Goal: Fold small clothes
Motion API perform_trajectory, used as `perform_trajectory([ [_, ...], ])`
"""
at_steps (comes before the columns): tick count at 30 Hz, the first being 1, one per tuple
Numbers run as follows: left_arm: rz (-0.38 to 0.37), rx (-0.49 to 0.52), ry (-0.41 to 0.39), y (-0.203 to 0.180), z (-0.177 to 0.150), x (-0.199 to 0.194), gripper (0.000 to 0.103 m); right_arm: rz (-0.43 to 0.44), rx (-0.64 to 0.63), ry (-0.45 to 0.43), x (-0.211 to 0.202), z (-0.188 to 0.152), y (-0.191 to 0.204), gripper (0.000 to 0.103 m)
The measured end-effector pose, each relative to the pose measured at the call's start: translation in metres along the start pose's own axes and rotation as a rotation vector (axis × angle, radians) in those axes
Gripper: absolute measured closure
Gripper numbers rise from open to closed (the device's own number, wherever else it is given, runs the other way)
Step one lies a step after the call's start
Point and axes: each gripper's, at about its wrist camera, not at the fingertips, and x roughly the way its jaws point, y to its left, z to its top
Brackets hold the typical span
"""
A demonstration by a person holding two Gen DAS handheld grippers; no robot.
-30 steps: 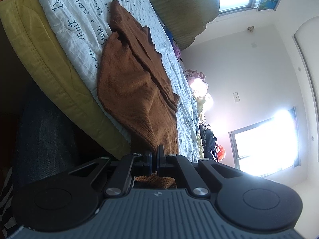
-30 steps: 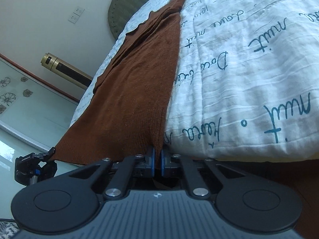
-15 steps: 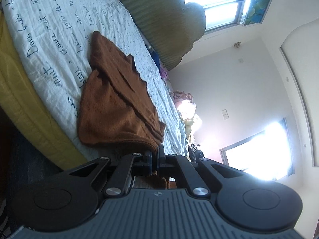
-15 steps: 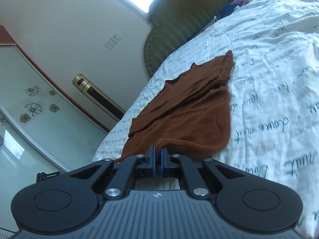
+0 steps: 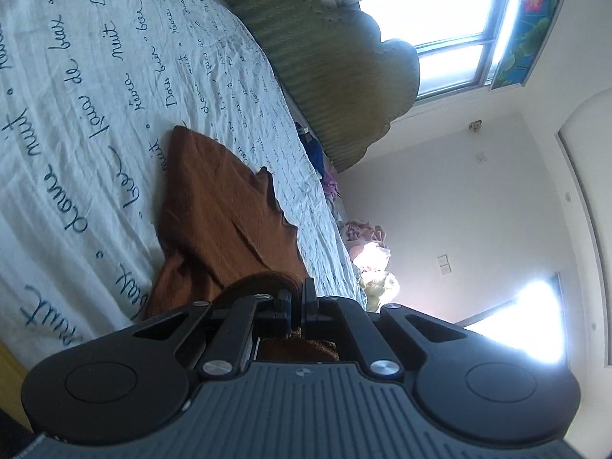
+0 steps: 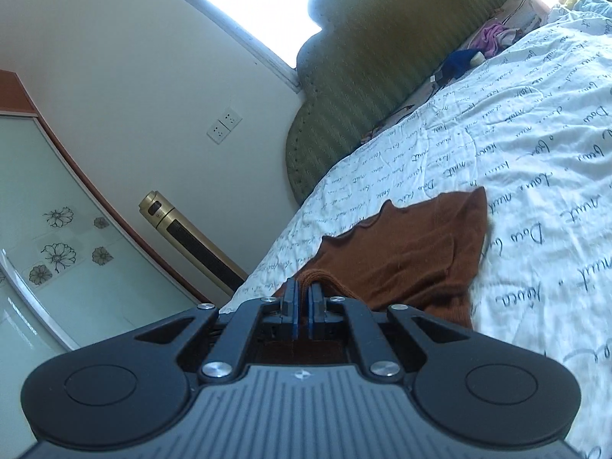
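Observation:
A small brown knit garment (image 5: 222, 225) lies on a white bedspread with dark script (image 5: 76, 114). My left gripper (image 5: 296, 294) is shut on its near hem, with the cloth curling over between the jaws. In the right wrist view the same garment (image 6: 413, 252) lies ahead. My right gripper (image 6: 302, 290) is shut on the other near corner of the hem. The near half is lifted and doubling over toward the far half, which lies flat with its scalloped edge showing.
A green padded headboard (image 6: 382, 76) stands at the far end of the bed, with loose clothes (image 6: 489, 34) piled by it. A gold tower fan (image 6: 191, 241) and a glass wardrobe door (image 6: 46, 267) stand beside the bed. Windows (image 5: 451, 38) glare brightly.
Both grippers have carried the garment's near hem up off the bed's edge and forward over the bed. The garment now looks shorter, folding on itself.

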Motion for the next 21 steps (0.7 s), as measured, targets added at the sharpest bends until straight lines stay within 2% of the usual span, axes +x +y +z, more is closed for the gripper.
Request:
perform_trajectory([
  [6, 0.043, -0.019, 0.012, 0.003, 0.045, 0.046, 0.1, -0.034, 0.029, 0.045, 0.066, 0.04, -0.022, 0.099],
  [10, 0.072, -0.056, 0.025, 0.014, 0.074, 0.079, 0.1, -0.077, 0.082, 0.083, 0.109, 0.057, -0.051, 0.099],
  [16, 0.145, -0.099, 0.081, 0.037, 0.106, 0.128, 0.1, -0.166, 0.139, 0.151, 0.161, 0.07, -0.09, 0.099],
  [21, 0.19, -0.121, 0.111, 0.053, 0.122, 0.156, 0.1, -0.207, 0.194, 0.195, 0.192, 0.08, -0.118, 0.099],
])
